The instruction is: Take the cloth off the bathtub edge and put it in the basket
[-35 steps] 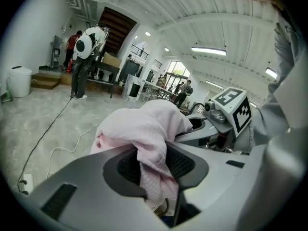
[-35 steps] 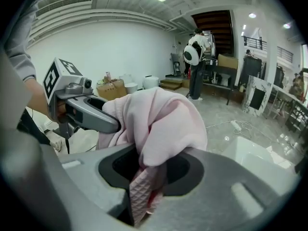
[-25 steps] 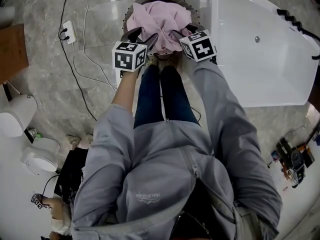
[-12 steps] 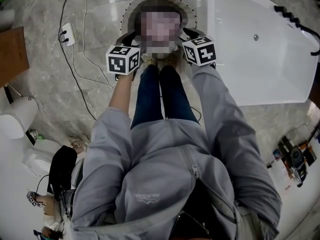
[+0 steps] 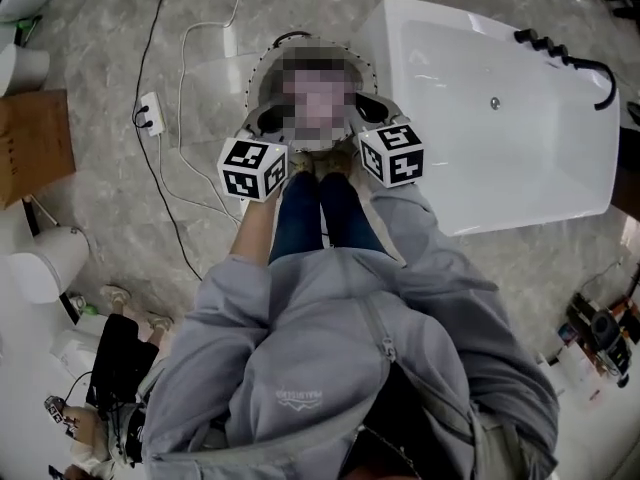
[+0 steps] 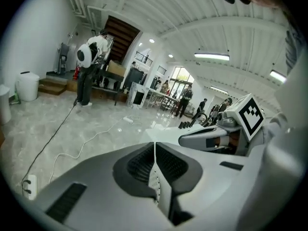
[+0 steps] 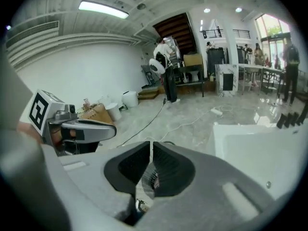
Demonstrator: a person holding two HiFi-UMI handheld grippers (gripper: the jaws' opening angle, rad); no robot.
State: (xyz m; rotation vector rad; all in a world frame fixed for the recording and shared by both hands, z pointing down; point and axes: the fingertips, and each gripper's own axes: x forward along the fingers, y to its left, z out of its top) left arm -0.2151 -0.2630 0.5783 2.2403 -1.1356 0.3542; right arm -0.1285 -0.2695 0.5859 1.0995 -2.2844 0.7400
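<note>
The round basket [image 5: 256,80] stands on the floor by the white bathtub [image 5: 500,118]. A blurred patch covers its inside, so the cloth does not show. My left gripper [image 5: 266,121] hovers at the basket's near left rim. Its jaws are shut and empty in the left gripper view [image 6: 155,146]. My right gripper [image 5: 369,109] hovers at the near right rim. Its jaws [image 7: 151,149] are closing to a thin slit with nothing between them. Each gripper shows in the other's view: the right gripper [image 6: 208,138] and the left gripper [image 7: 89,129].
The person's shoes [image 5: 320,163] stand right against the basket. A power strip [image 5: 148,114] with cables lies on the marble floor at left, beyond it a cardboard box [image 5: 35,143] and a white bin [image 5: 45,263]. Tools [image 5: 600,330] lie at lower right.
A second ago both grippers were on the pink cloth in the basket. They have since drawn back to the basket's near rim and their jaws have come together.
</note>
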